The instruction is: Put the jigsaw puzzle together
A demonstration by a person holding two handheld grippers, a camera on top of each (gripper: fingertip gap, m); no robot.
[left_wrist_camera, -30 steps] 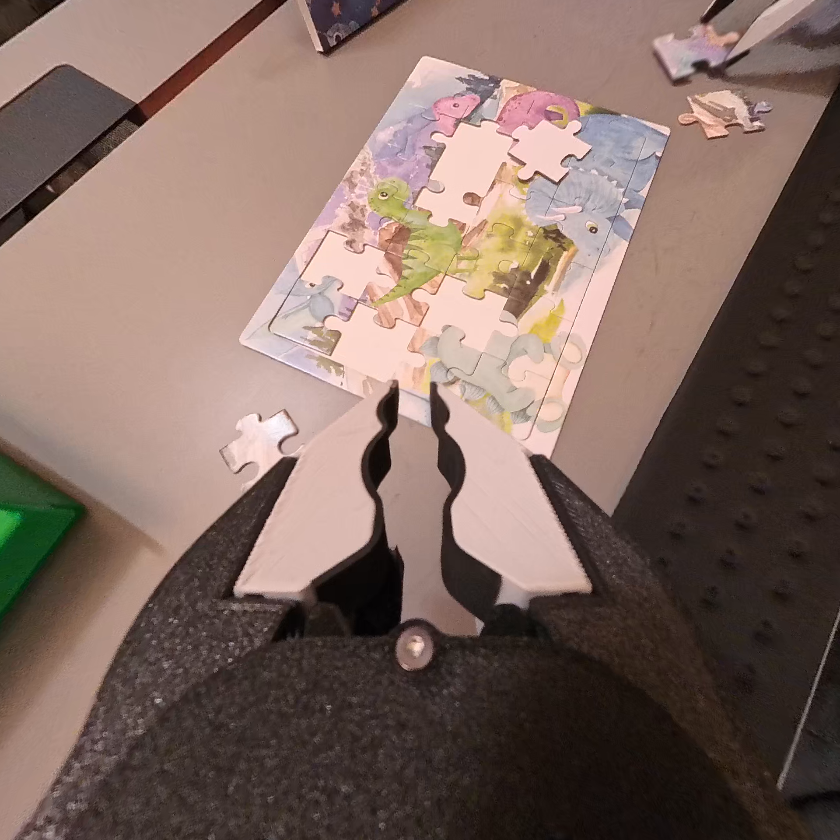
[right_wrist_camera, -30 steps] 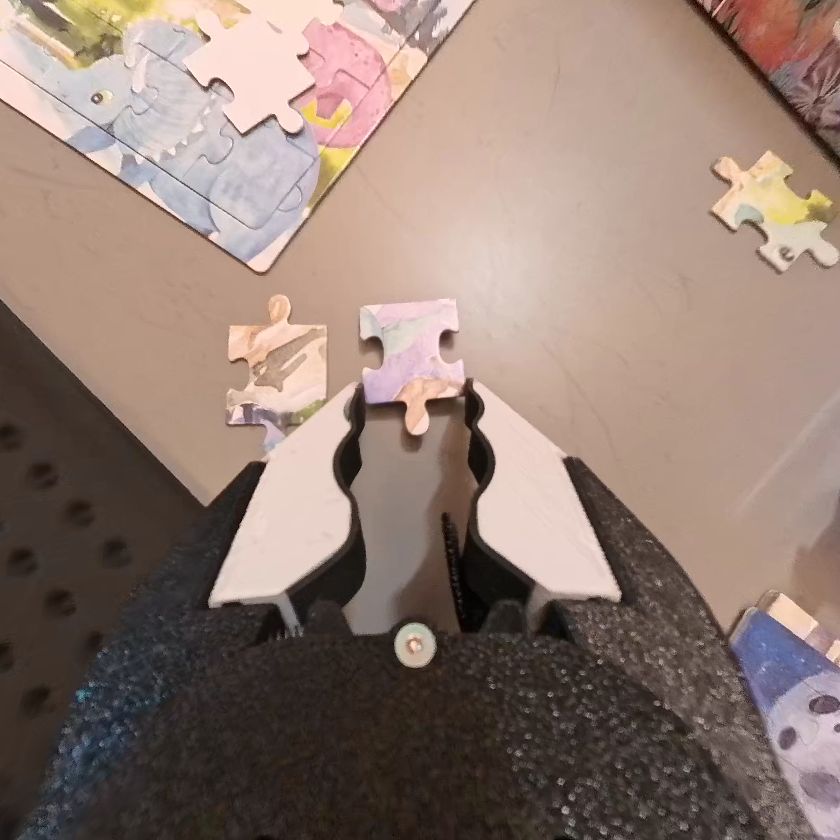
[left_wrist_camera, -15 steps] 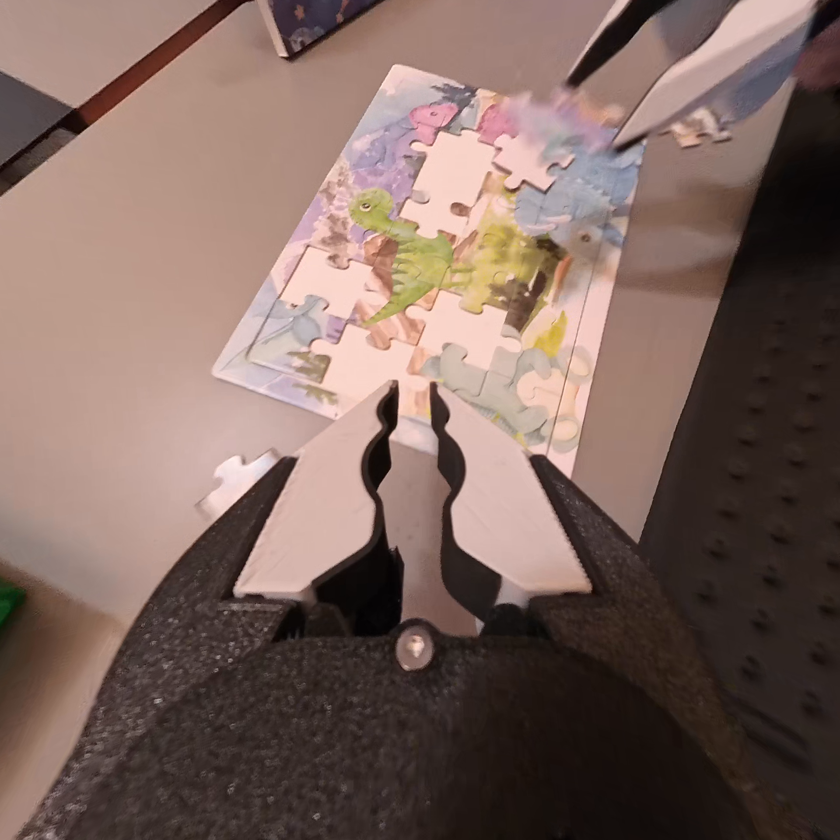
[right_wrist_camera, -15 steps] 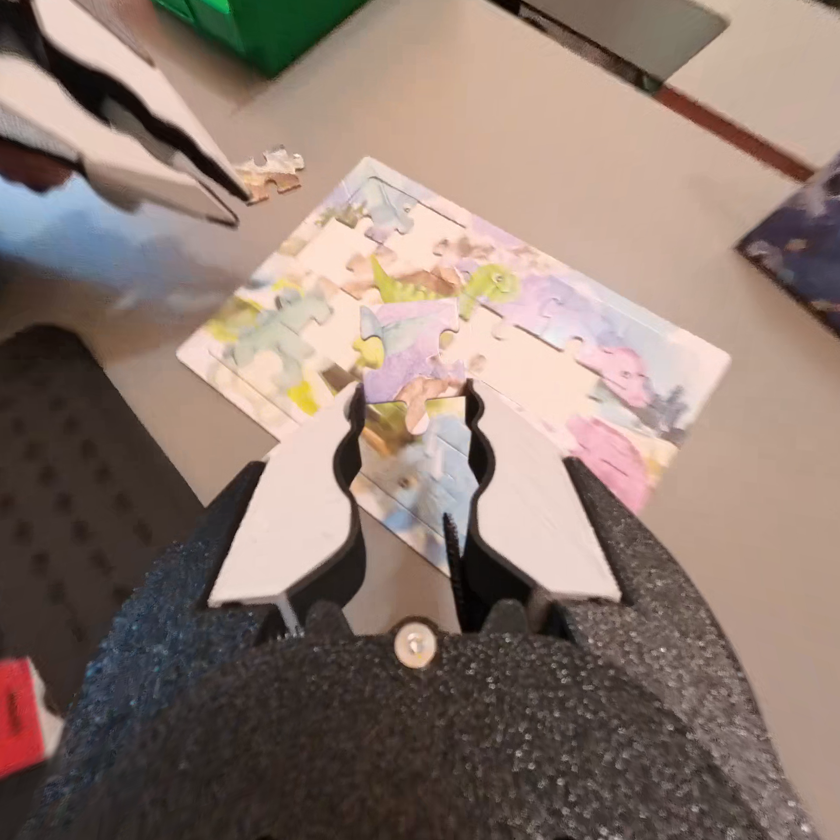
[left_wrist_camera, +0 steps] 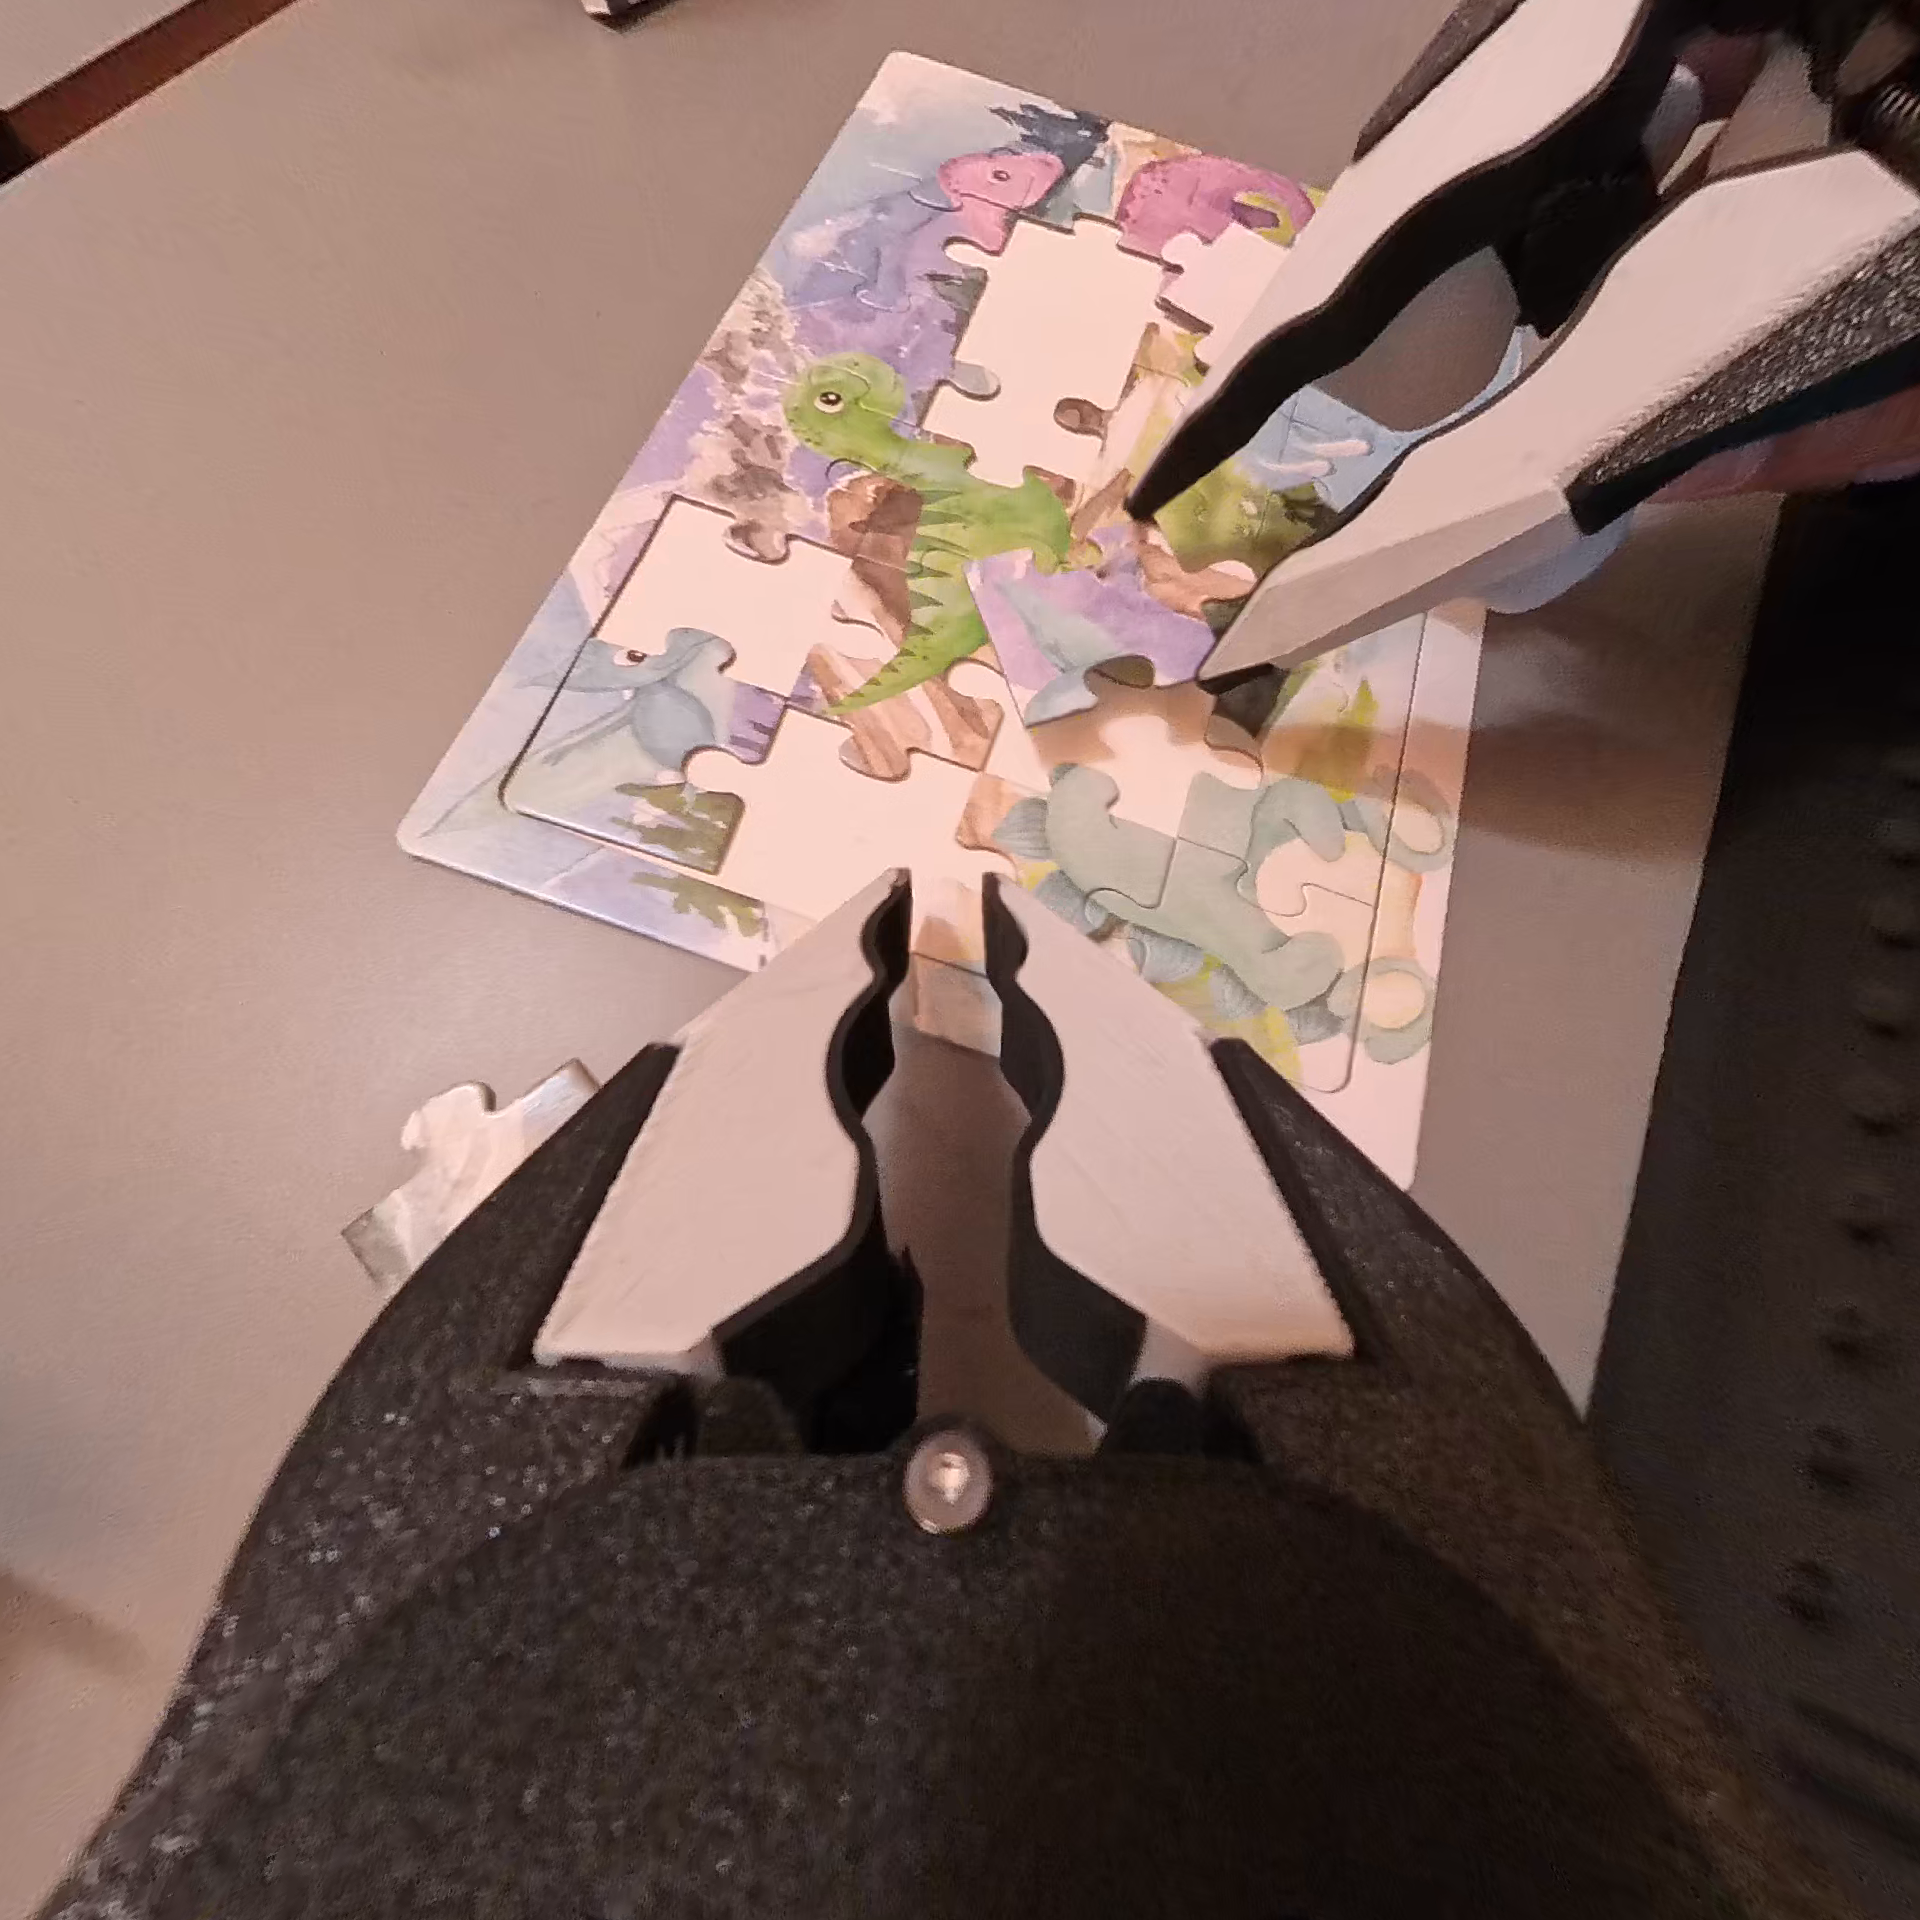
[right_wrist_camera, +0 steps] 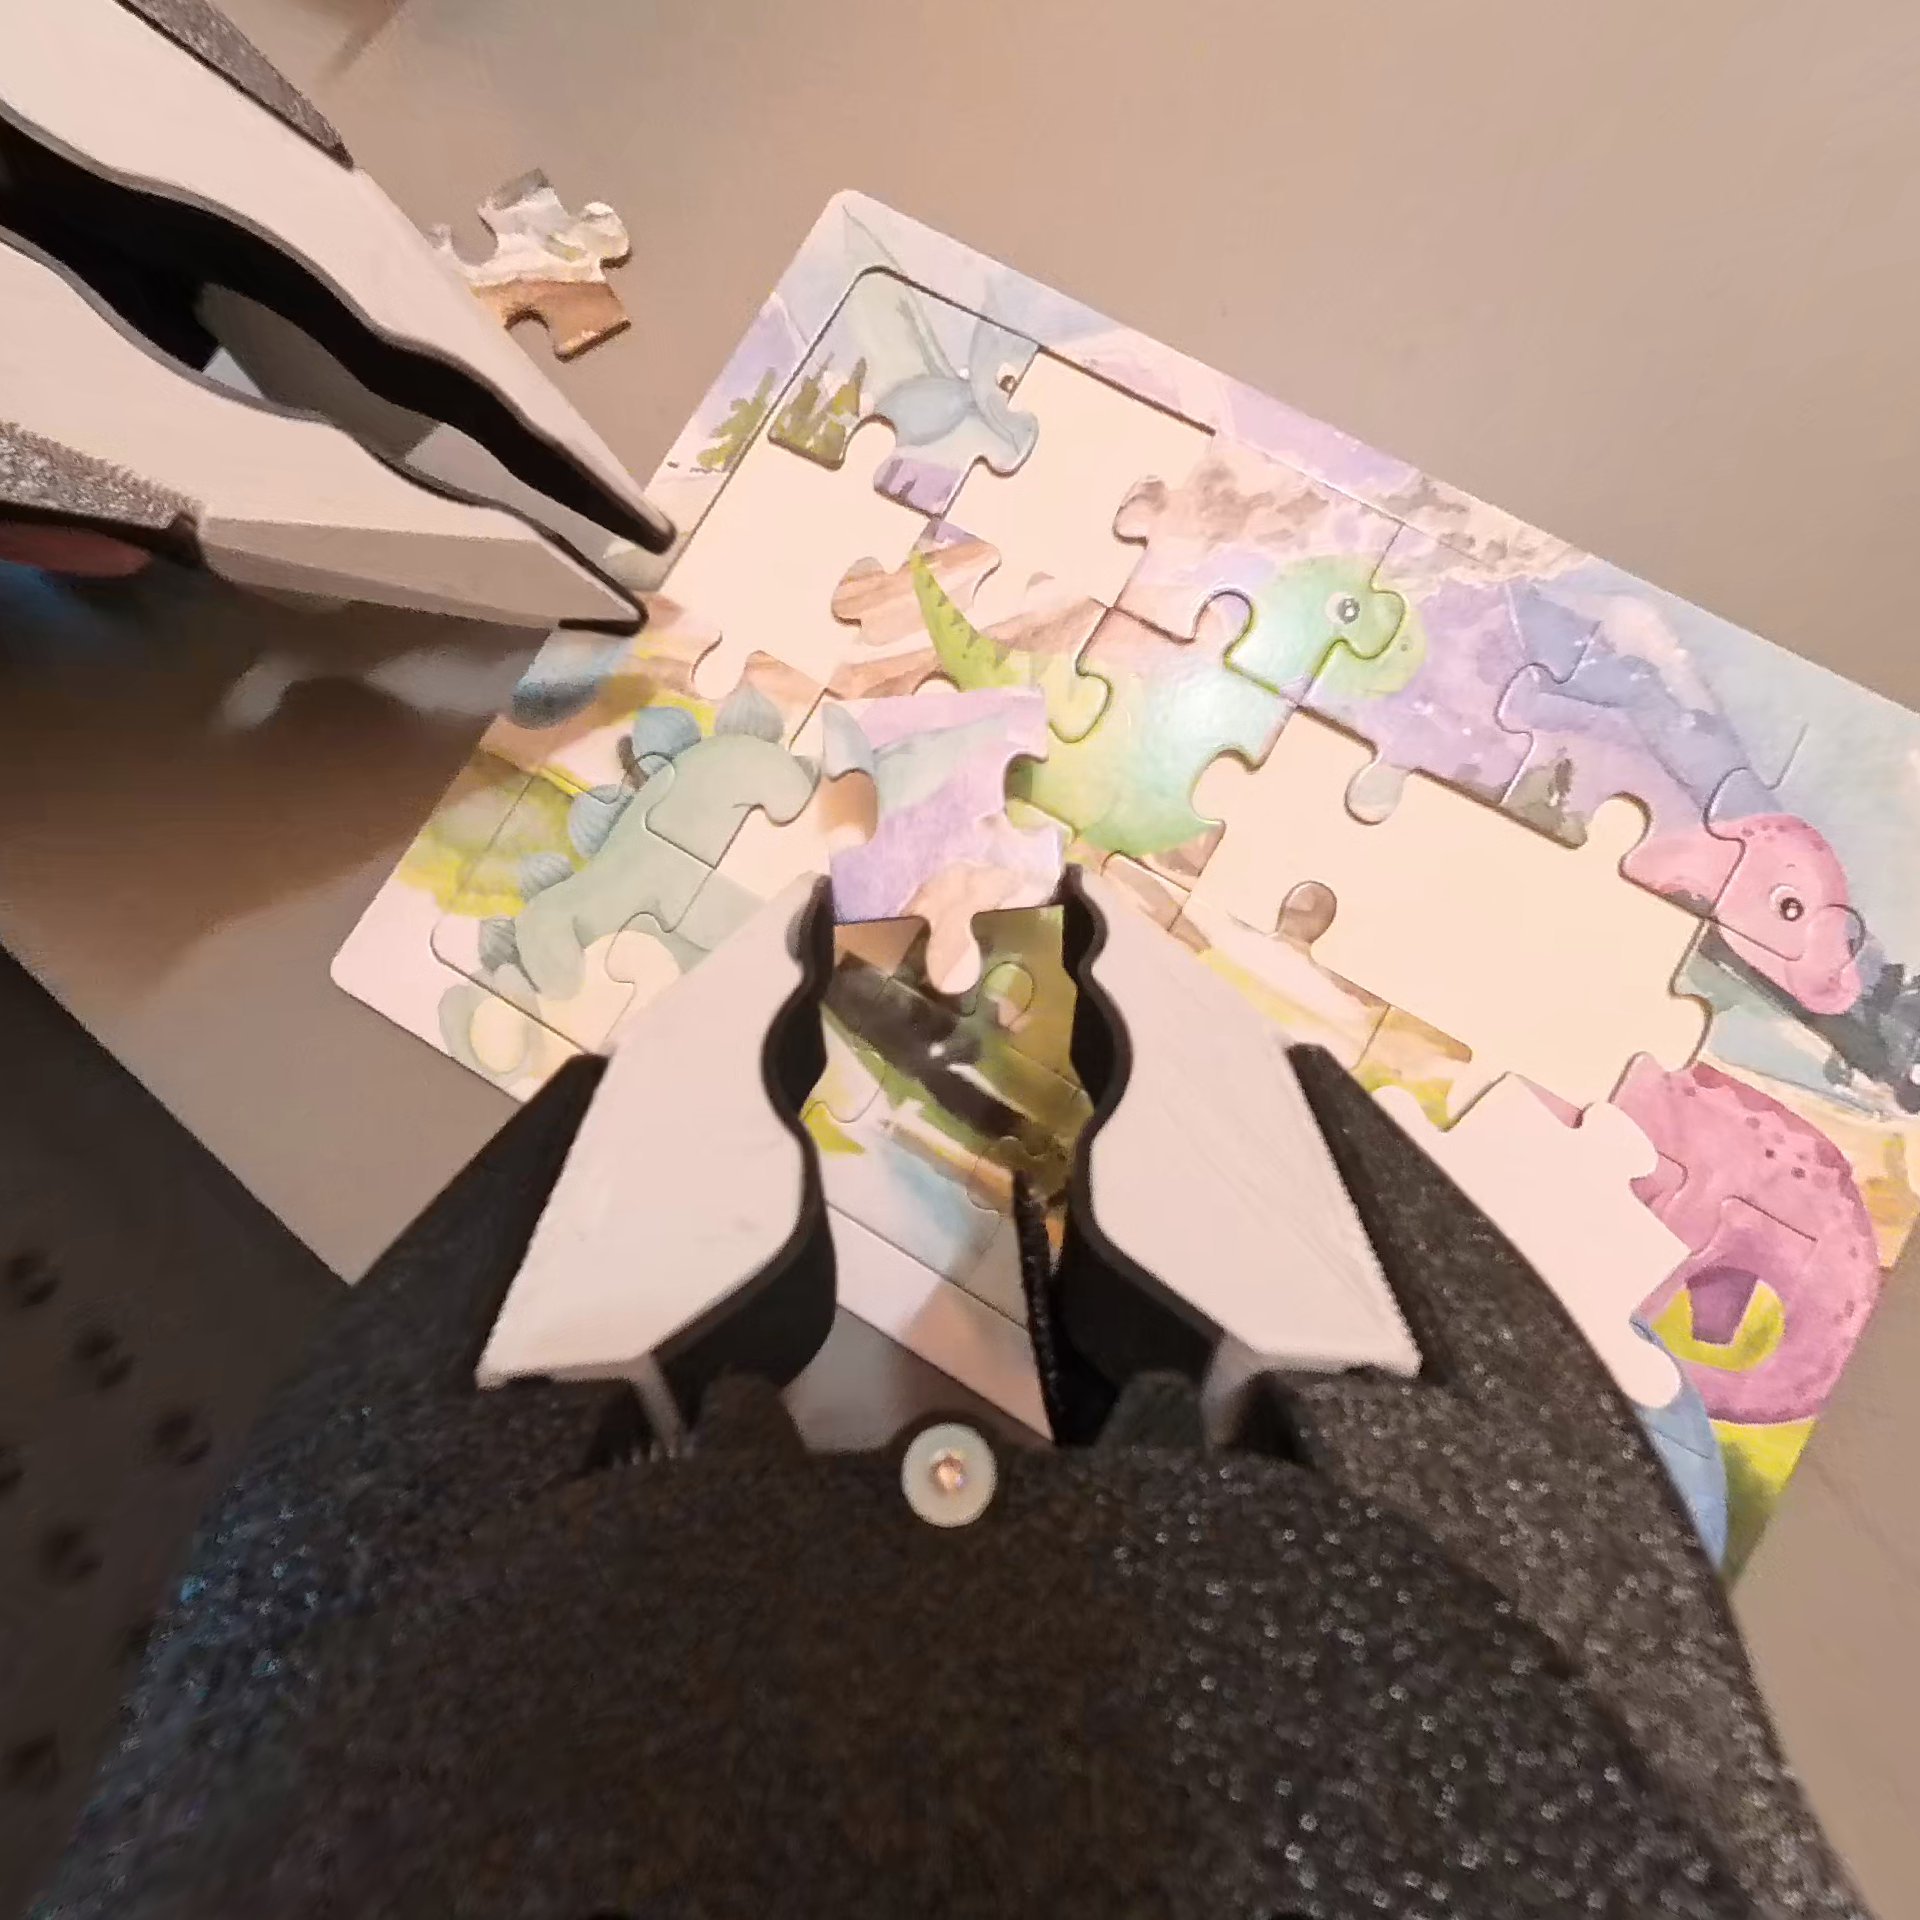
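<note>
1. Left wrist view: the left gripper (left_wrist_camera: 945, 883) hovers empty, fingers slightly apart, at the puzzle board's (left_wrist_camera: 665, 312) near edge. A loose piece (left_wrist_camera: 457, 1164) lies on the desk (left_wrist_camera: 260, 416).
2. Right wrist view: the right gripper (right_wrist_camera: 945, 883) pinches a purple piece (right_wrist_camera: 935, 800) over the board's empty slot. Judging by this, placement is under way; next it must be aligned and lowered.

There are two grippers, left (left_wrist_camera: 945, 883) and right (right_wrist_camera: 945, 883), one puzzle board (left_wrist_camera: 665, 582) with about five blank gaps, one lilac piece (right_wrist_camera: 935, 821) held above it, and one loose piece (right_wrist_camera: 551, 270) on the table.
</note>
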